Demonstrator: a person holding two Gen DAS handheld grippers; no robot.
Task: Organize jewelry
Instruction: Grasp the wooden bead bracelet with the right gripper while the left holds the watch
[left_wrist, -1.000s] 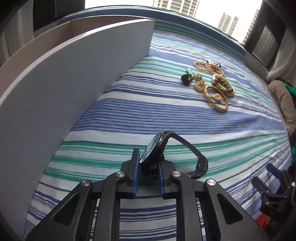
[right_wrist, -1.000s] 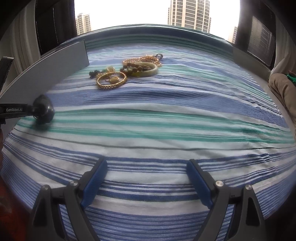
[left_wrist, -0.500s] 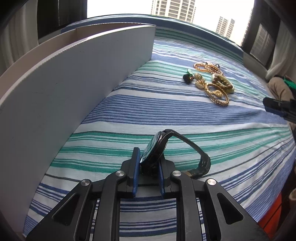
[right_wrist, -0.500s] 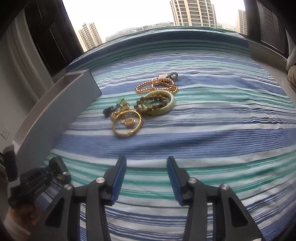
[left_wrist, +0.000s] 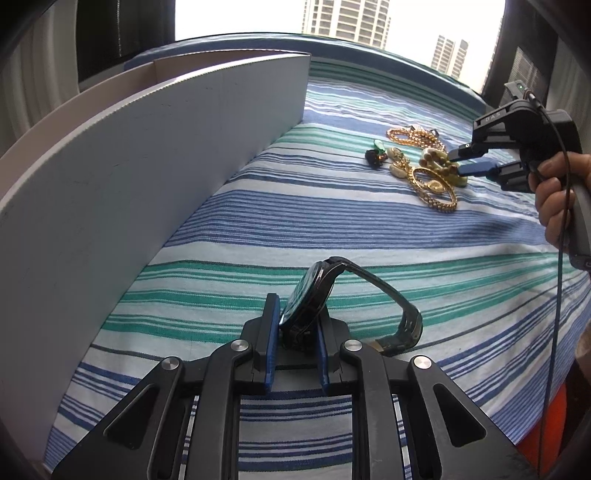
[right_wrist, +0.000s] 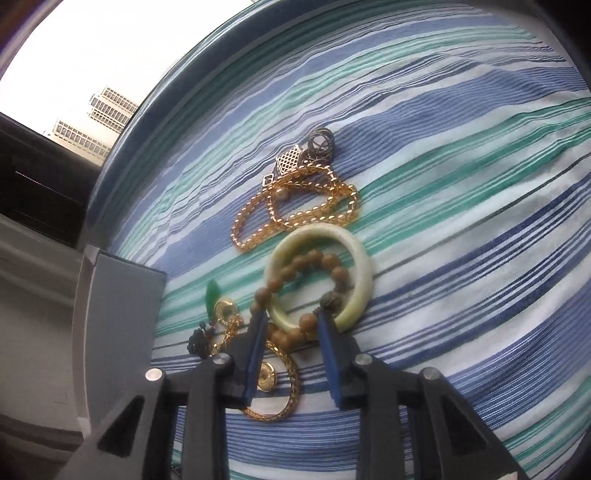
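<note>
**Watch clamped in the left gripper, right gripper's jaws down over the jewelry pile**

The left gripper (left_wrist: 295, 332) pinches a black wristwatch (left_wrist: 308, 299) by its case between its blue pads (left_wrist: 271, 343); the dial stands on edge, and the dark strap (left_wrist: 388, 299) loops out to the right and curls back down onto the striped bedspread (left_wrist: 295, 218). To the left a tall white corrugated box (left_wrist: 147, 177) rises beside the bedspread.

The right gripper (right_wrist: 291, 325), held in a person's hand (left_wrist: 554, 195), hangs over the pile of jewelry. Its jaws have just been closing and now stand narrow, with part of a wooden bead bracelet (right_wrist: 295, 266) and the near rim of a pale green jade bangle (right_wrist: 325, 240) between them. Whether the pads actually press on either cannot be told. The bead bracelet lies across the bangle. Beyond them lies a tangled gold bead chain (right_wrist: 295, 210) with a lattice charm (right_wrist: 288, 160) and dark metal rings (right_wrist: 319, 142). Nearer, partly under the gripper, a gold bangle (right_wrist: 284, 391) encircles a gold disc (right_wrist: 266, 376); left of it lie a green pendant (right_wrist: 212, 295) and dark beads (right_wrist: 197, 341).

White lettering on the right gripper's body, seen from the left wrist view, is too small to read with certainty.
</note>
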